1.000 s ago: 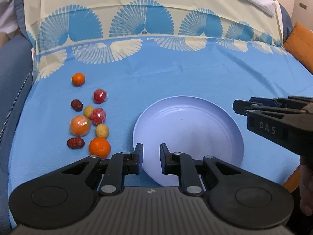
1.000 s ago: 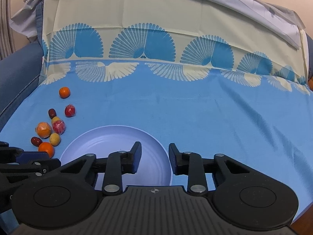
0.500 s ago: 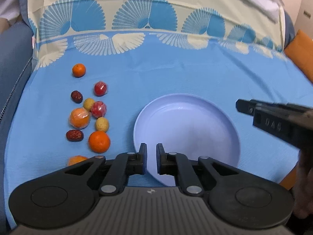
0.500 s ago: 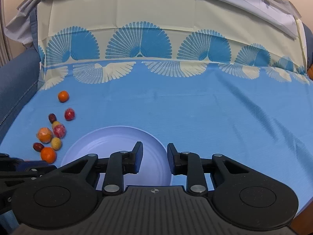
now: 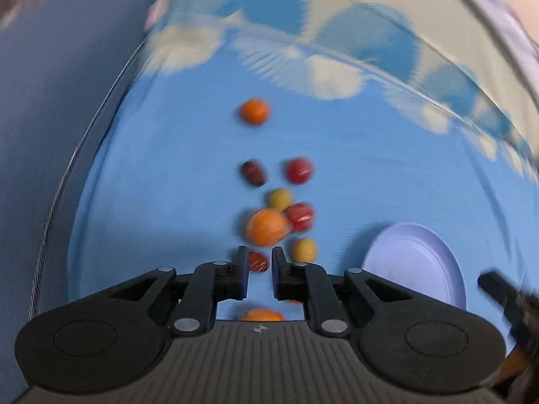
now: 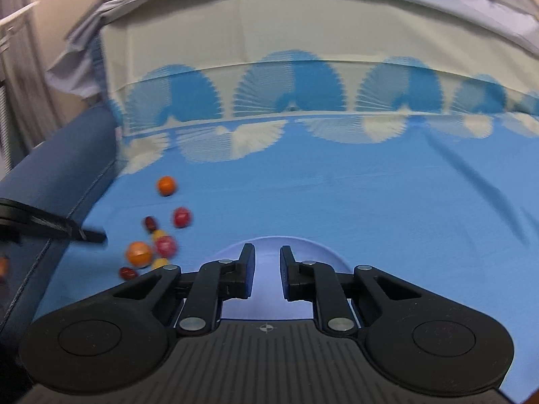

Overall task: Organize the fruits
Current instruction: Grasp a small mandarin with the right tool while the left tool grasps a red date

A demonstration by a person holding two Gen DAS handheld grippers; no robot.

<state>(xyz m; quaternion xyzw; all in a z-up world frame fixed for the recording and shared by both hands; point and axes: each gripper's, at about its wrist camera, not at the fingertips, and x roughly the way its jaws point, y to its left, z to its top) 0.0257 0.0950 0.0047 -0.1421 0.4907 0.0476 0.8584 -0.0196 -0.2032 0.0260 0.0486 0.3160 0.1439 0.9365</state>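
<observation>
- Left gripper (image 5: 258,264): black hard-plastic fingers with a narrow gap, holding nothing; a wrinkled dark red date (image 5: 257,261) lies on the cloth in line with that gap
- Right gripper (image 6: 267,271): fingers parted and unloaded, poised over the near rim of the plate (image 6: 323,252)
- Fruits: a loose cluster on the cloth, left of the plate; a large orange (image 5: 266,227) in glossy wrap, touching a wrapped red fruit (image 5: 300,216); small yellow-green rounds, a second date, one lone orange (image 5: 255,111) farther off
- Plate: round, smooth, pale lilac, shallow; no fruit visible inside
- Cloth (image 6: 337,198): matte blue fabric, cream border with fan motifs, motion-blurred
</observation>
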